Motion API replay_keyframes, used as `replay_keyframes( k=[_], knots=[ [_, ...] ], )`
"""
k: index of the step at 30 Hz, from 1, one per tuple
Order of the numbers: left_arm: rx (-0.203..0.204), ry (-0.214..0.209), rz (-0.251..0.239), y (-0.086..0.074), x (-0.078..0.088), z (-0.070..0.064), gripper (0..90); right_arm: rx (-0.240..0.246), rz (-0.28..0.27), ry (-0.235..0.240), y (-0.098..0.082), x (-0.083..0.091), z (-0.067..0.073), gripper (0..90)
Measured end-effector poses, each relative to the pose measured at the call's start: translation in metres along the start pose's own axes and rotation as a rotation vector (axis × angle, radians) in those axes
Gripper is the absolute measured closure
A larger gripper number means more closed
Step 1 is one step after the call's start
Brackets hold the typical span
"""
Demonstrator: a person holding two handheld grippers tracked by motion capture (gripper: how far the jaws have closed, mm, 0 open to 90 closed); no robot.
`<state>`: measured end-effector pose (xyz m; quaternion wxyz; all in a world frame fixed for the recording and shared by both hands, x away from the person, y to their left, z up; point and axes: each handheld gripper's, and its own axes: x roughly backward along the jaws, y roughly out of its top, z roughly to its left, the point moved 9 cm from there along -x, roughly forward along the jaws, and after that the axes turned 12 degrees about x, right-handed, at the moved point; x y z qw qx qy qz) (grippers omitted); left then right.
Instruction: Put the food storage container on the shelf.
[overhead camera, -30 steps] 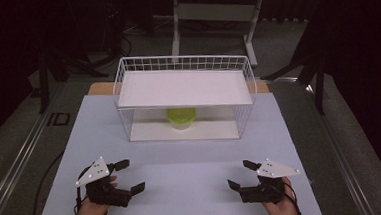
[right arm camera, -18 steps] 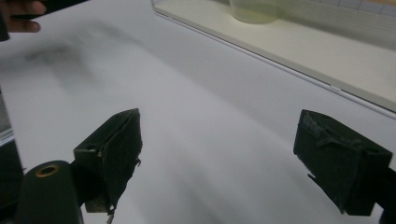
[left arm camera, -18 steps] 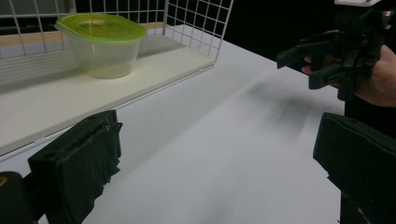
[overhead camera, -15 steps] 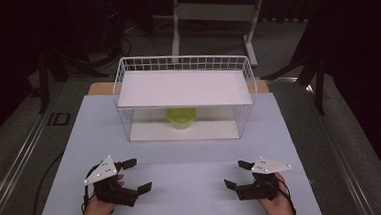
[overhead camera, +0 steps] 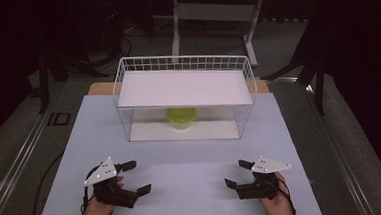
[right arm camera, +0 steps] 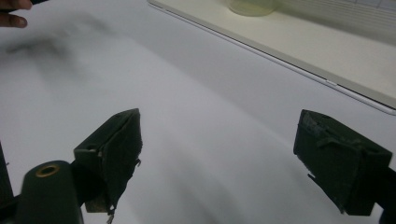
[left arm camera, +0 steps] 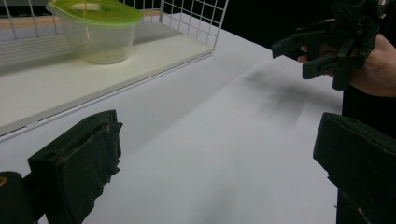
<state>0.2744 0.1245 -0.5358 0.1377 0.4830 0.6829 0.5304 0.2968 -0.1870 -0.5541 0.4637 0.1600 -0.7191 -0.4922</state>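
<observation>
— What's the setting?

— A dark room with a pale white worktop [overhead camera: 182,173], and stand legs on the floor behind its far edge. Toward the far edge, about midway between the side edges, stands a white wire basket [overhead camera: 183,63] with a flat white shelf [overhead camera: 185,88] across its upper part and a white base board [overhead camera: 145,132] below.

— Anything in the basket?

— One thing: a clear plastic container with a green lid [overhead camera: 181,117], sitting upright on the base board, under the shelf, near the middle. In the left gripper view the container [left arm camera: 95,30] shows its lid in place; I can't tell whether anything is inside it.

— And the grippers?

— Both are low over the worktop close to its near edge, well apart from the basket and from each other. The left gripper [overhead camera: 133,178] is toward the near left corner, its jaws spread wide with nothing between them; its own view [left arm camera: 217,154] shows bare worktop in the gap. The right gripper [overhead camera: 238,173] is toward the near right corner, jaws likewise wide apart and holding nothing, which its own view [right arm camera: 217,156] confirms.

— Do they touch the container?

— No. It stands alone in the basket, far from both.
</observation>
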Motion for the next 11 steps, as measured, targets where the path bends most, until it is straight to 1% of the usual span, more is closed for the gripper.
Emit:
replay_keyframes(
  k=[4, 9, 11],
  knots=[
    [0.000, 0.003, -0.006, 0.0009, 0.0008, 0.0006, 1.8, -0.007, -0.001, 0.002, -0.0005, 0.0005, -0.0013, 15.1],
    [0.000, 0.006, -0.007, 0.0008, 0.0013, 0.0013, 1.8, -0.003, 0.009, 0.004, -0.0019, -0.0011, -0.0002, 15.2],
    [-0.001, 0.007, -0.005, 0.0006, 0.0015, 0.0021, 1.8, 0.000, 0.012, 0.009, -0.0019, -0.0013, 0.0002, 16.6]
  ],
)
